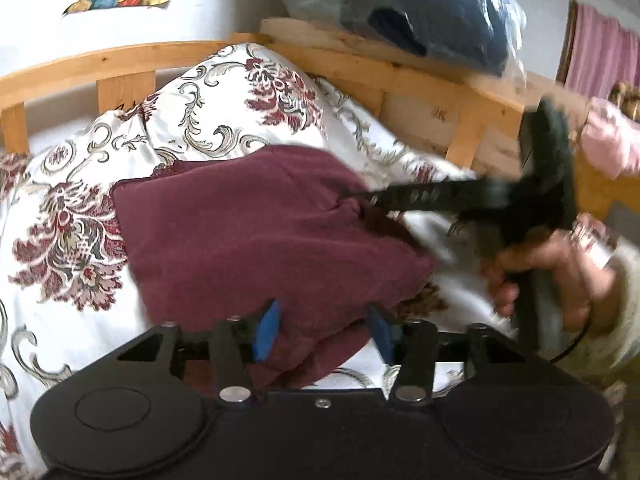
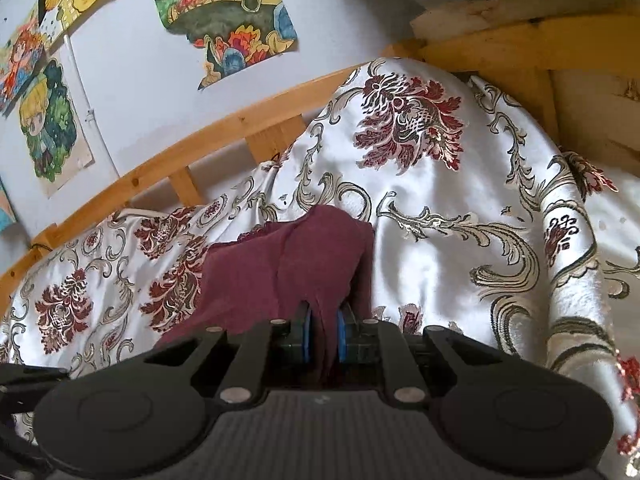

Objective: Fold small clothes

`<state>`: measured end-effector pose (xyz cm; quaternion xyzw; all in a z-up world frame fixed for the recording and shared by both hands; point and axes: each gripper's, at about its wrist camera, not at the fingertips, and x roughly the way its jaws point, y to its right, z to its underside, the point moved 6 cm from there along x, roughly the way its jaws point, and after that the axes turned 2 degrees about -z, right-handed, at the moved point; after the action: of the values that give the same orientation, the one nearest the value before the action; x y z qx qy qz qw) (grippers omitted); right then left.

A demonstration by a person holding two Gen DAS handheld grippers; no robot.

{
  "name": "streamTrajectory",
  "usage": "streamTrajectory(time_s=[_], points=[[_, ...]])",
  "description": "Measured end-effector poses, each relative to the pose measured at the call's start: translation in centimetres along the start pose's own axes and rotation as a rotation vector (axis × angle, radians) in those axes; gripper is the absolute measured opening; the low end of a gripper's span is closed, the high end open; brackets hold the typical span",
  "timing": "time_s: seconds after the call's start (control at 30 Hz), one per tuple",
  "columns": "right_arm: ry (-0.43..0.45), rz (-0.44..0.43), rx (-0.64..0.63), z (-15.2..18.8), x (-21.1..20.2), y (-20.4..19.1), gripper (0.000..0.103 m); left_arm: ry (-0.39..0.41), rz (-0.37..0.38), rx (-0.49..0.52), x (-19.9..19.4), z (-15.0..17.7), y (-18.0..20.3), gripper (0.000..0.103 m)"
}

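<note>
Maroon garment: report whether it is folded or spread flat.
Partly folded. The maroon garment lies bunched on the floral bedspread, its near edge doubled between the left claw pads; the right claw pinches another edge.

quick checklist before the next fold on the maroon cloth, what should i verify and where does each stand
1. Right gripper shut on the maroon cloth: ok, fabric is pinched between its blue pads.
2. Left gripper holding the cloth: not ok, jaws are open with fabric bunched between them.
3. Cloth lying flat: not ok, the near edge is rumpled.
4. Cloth fully on the bedspread: ok.
5. Far corners lined up: cannot tell, only one lacy edge shows.
6. Right hand clear of the cloth: ok.
</note>
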<state>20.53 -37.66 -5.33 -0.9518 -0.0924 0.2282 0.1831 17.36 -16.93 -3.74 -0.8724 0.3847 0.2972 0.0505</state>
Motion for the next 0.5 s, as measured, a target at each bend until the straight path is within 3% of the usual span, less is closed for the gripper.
streamTrajectory(time_s=[0.03,0.1,0.3,0.43,0.5], points=[[0.001,-0.003,0.007,0.0,0.1,0.0,0.016,0.017,0.013,-0.036,-0.5,-0.2,-0.2,0.071],[0.005,-0.005,0.012,0.1,0.5,0.2,0.016,0.052,0.011,-0.096,-1.3,-0.5,-0.7,0.077],[0.010,-0.006,0.018,0.0,1.5,0.7,0.016,0.086,-0.090,-0.280,-1.5,-1.5,-3.7,0.089],[0.006,-0.001,0.027,0.0,1.2,1.0,0.034,0.044,-0.178,-0.438,-0.3,-1.2,-6.6,0.089],[0.016,0.010,0.000,-0.3,0.8,0.9,0.045,0.020,-0.176,-0.508,0.1,-0.6,-7.9,0.089]])
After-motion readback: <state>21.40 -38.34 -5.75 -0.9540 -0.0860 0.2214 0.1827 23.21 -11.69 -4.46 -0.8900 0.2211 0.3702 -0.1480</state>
